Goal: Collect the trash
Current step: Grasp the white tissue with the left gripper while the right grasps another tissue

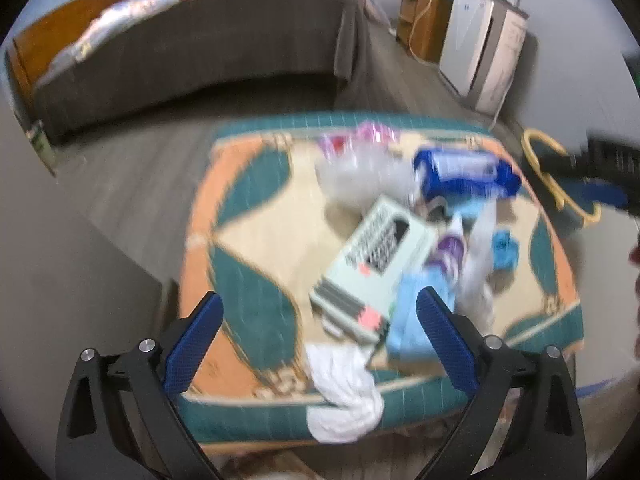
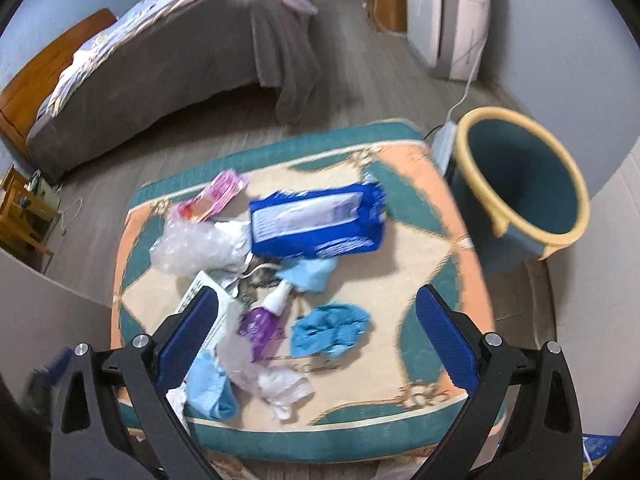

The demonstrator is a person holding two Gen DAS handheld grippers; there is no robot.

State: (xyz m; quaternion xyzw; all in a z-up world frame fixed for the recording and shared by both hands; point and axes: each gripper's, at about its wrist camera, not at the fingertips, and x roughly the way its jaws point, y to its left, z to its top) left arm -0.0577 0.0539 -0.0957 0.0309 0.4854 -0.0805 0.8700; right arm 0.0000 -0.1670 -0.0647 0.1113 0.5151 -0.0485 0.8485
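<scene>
left tool (image 1: 320, 320) wide open, empty, over worktop (image 1: 256, 216) edge | right tool (image 2: 316, 316) wide open, empty | trash heaped mid-worktop: blue pack (image 2: 316, 220), purple bottle (image 2: 262, 322), pale box (image 1: 372, 264) | bin (image 2: 520, 184) beside worktop, far right

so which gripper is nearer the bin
Right. The right gripper hovers over the table with the bin just ahead-right; the left gripper sits farther left, bin at its far right edge.

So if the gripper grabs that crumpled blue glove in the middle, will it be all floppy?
Probably yes. The blue glove lies scrunched into soft folds, so it would likely droop and squash flat between the fingers. It looks thin, so it is probably very light. Being bunched up, it should not roll away on the patterned cushion.
</scene>
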